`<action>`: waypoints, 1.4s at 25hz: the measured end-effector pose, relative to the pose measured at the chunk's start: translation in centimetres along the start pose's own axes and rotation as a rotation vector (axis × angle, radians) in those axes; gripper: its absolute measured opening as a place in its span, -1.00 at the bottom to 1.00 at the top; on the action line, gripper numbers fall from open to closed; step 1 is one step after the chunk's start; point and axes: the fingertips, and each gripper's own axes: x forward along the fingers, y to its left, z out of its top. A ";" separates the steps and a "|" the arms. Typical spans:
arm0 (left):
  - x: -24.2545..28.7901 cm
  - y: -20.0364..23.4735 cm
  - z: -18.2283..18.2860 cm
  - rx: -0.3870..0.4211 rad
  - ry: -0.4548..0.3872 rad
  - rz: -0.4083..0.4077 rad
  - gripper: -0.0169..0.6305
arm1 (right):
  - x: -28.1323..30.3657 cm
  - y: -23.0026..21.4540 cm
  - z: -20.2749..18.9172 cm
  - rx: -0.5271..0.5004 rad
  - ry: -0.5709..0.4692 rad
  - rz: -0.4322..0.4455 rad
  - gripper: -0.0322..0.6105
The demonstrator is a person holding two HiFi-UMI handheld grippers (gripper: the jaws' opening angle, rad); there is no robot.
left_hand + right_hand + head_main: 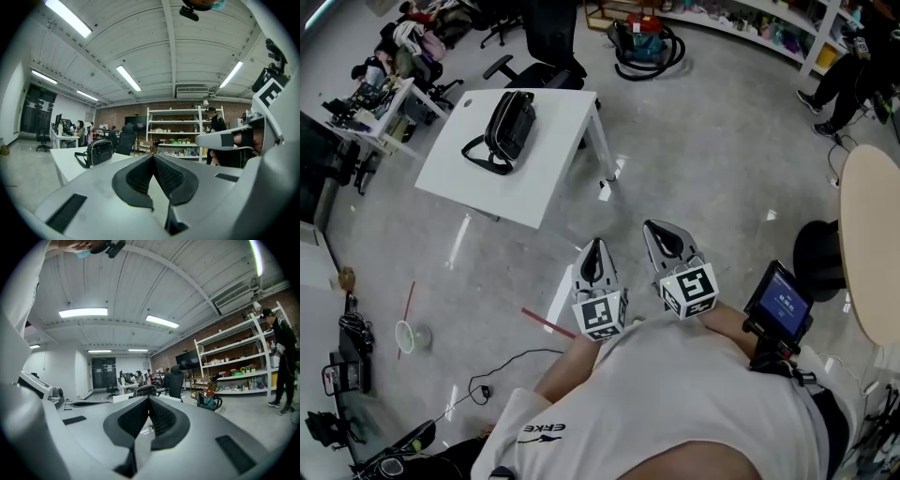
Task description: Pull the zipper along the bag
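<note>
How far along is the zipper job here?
Nothing looks done: the black bag lies on the white table, well away from both grippers. In hand: nothing; the left gripper and right gripper are shut and empty. Left: reaching the bag, gripping the zipper, pulling it.

White table (553,159), black bag (508,127) lying on top

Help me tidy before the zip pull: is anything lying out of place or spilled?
Only floor clutter: a white cup sits on the floor at the left, a red stick lies loose near the person, and a black cable trails nearby. No spill shows. The bag sits on the white table.
</note>
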 end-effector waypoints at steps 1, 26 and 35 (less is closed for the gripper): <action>1.2 -0.2 0.1 0.004 0.002 0.007 -0.94 | 0.7 -1.1 0.2 0.003 0.000 0.005 -0.89; 22.2 -6.0 3.3 0.039 0.076 0.194 -0.94 | 12.6 -21.3 3.8 0.096 0.047 0.172 -0.89; 27.3 -3.8 4.0 0.026 0.054 0.214 -0.94 | 17.4 -23.0 4.4 0.069 0.063 0.201 -0.89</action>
